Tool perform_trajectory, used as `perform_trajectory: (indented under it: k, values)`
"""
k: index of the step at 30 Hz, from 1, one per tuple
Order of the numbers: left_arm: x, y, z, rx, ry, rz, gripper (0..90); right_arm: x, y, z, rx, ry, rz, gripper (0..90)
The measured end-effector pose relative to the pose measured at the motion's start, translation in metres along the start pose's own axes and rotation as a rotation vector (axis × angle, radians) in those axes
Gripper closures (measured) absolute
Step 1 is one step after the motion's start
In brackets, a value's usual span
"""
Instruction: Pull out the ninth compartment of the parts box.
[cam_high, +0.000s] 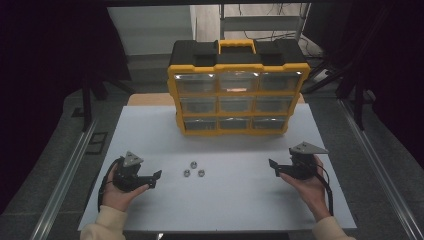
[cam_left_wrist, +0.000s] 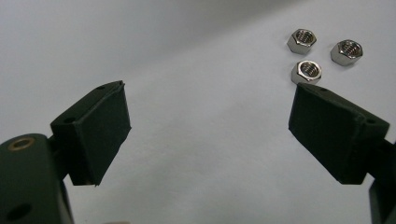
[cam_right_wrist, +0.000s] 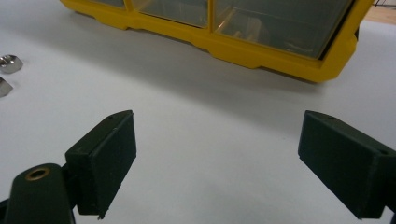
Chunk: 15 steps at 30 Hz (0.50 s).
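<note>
A: Biggest first. White table (cam_high: 150, 135), matte sheet, runs the whole working area in the high view.

B: Next the organizer box (cam_high: 238, 90): yellow frame, black top, yellow handle, standing upright at the far middle of the table. Three rows of three clear drawers face the person, all pushed in. Right gripper view catches its lower corner (cam_right_wrist: 261, 46) up top.

A: Contents of drawers?

B: Can't tell, too dim and glary.

A: Grippers. Left gripper (cam_high: 154, 179) sits near the front left of the table, held in the person's left hand (cam_high: 117, 192), jaws pointing toward the middle. Its own view (cam_left_wrist: 208, 126) shows the jaws wide apart, nothing between them, bare table under.

B: Right gripper (cam_high: 274, 167) front right, in the right hand (cam_high: 310, 187), jaws pointing inward toward the left one. Its own view (cam_right_wrist: 217, 158): jaws spread too, nothing held.

A: Smallest: three nuts (cam_high: 193, 170), shiny hex, loose cluster on the table between the two grippers, in front of the box, well apart from it. Closer to the left gripper.

B: In the left gripper view the nuts (cam_left_wrist: 320, 53) sit upper right, beyond the right-hand jaw's tip, nearest one just past it. Not touching each other, as far as I can see. Two nuts peek in at the left edge of the right gripper view.
</note>
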<state>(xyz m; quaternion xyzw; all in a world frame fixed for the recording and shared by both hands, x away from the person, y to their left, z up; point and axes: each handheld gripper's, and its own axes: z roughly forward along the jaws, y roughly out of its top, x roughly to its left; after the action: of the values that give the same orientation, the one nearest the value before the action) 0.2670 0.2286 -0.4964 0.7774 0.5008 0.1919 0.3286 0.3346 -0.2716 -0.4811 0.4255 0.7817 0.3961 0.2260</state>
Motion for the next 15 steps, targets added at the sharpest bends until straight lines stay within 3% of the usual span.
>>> perform_trajectory:
  k: [15]
  values:
    - [0.000,0.000,0.000,0.001,0.001,0.002,13.2,0.014,0.008,0.009,0.012,-0.035,-0.080,11.9]
